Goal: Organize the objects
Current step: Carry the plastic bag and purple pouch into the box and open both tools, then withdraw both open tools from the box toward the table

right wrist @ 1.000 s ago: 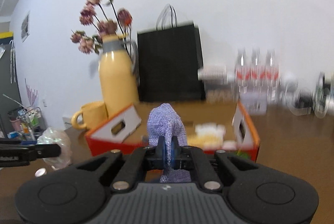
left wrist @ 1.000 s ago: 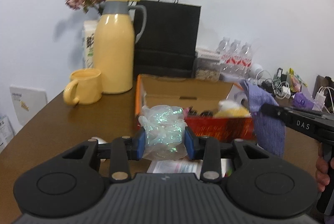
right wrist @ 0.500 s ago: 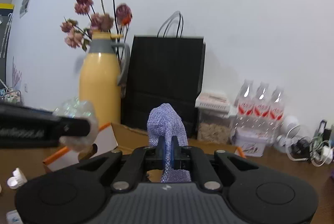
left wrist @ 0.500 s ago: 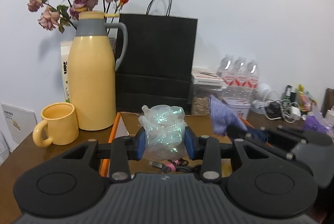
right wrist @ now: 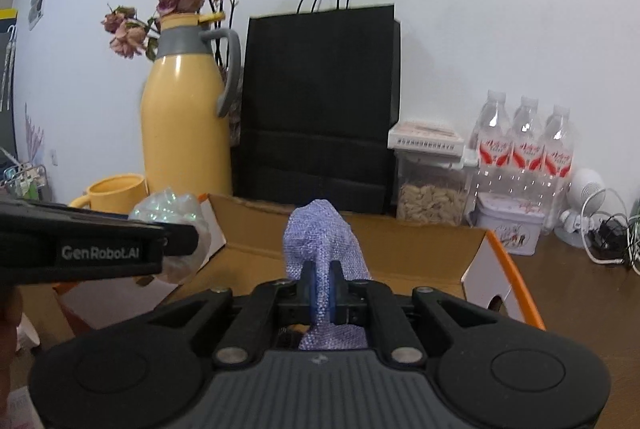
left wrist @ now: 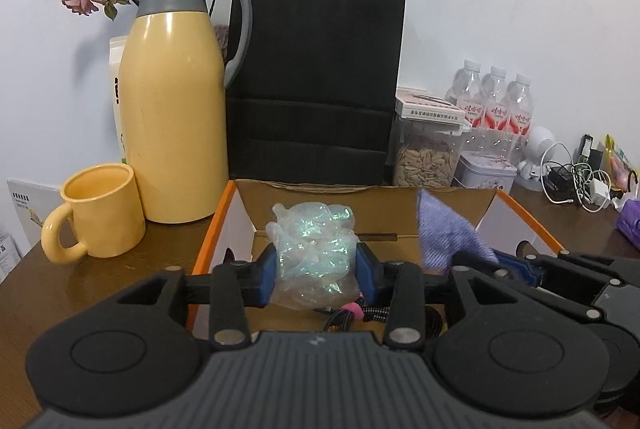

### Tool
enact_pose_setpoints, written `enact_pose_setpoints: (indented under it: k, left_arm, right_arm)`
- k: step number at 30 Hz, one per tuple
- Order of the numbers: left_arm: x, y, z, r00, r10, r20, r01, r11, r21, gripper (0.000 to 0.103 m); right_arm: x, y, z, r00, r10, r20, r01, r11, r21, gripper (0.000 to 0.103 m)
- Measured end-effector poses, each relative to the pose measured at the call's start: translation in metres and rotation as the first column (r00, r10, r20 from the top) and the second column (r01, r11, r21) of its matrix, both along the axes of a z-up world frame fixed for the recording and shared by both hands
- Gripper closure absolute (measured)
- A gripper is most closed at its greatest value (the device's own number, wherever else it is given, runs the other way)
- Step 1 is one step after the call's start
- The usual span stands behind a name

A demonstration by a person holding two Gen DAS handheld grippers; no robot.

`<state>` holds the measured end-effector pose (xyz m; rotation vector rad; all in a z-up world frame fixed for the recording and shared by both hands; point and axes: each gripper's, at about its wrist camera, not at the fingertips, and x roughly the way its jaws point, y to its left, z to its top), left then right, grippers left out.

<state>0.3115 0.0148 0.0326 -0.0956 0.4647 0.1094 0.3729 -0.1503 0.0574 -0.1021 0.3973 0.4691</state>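
On the far left of the bench a yellow mug stands just beside a tall yellow thermos jug, both parked out of the way against the wall with a black paper bag next to them, so the middle stays free for the open cardboard box that seems to serve as the collecting bin. Over the left part of that box hangs the left claw, its blue pads either side of a crumpled iridescent plastic bag; the jaws are opening and the bag, still touching both pads, looks about to drop inside, where some dark cables and a pink item already lie. To its right the right claw is over the box as well, with a purple knitted cloth pinched between its narrow pads and standing up above them; those jaws are opening too, though the cloth remains caught in the slim gap. Both items are probably held above the box interior so that they fall in on letting go. Farther right, a jar of seeds, water bottles and tangled chargers sit near the wall, untouched.
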Motion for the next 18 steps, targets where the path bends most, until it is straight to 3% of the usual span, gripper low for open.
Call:
enact_pose_setpoints:
  k: [1,2,3,5,6,8,18]
  left_arm:
    - [-0.0006,-0.0001,0.0004,1.000,0.002,0.002,-0.002,1.000,0.004,0.051]
    - [-0.0006,-0.0001,0.0012,1.000,0.005,0.003,-0.005,1.000,0.005,0.037]
    - [-0.0010,0.0000,0.0020,1.000,0.013,0.008,-0.013,1.000,0.008,0.018]
    - [-0.0017,0.0008,0.0027,0.999,0.034,0.026,-0.034,0.999,0.014,0.000]
    - [-0.0020,0.0007,0.0033,0.999,0.039,0.035,-0.039,0.999,0.014,0.000]
    - [-0.0014,0.0018,0.0038,0.999,0.042,0.031,-0.042,0.999,0.009,0.000]
    - [-0.0031,0.0041,0.0058,0.998,0.045,0.033,-0.045,0.999,0.000,0.000]
  right_arm:
    - [0.0012,-0.0008,-0.0010,1.000,0.001,-0.016,-0.001,1.000,0.001,0.084]
    - [0.0028,-0.0018,-0.0019,0.999,-0.004,-0.032,0.004,1.000,0.001,0.071]
    - [0.0046,-0.0029,-0.0027,0.999,-0.012,-0.049,0.012,1.000,0.000,0.049]
    - [0.0065,-0.0050,-0.0038,0.998,-0.023,-0.063,0.024,1.000,0.010,0.019]
    - [0.0064,-0.0057,-0.0038,0.998,-0.030,-0.060,0.030,0.999,0.014,0.010]
    - [0.0072,-0.0058,-0.0032,0.997,-0.043,-0.063,0.044,0.999,0.013,0.001]
    - [0.0022,-0.0041,0.0020,0.997,-0.047,-0.057,0.047,0.999,-0.001,0.000]
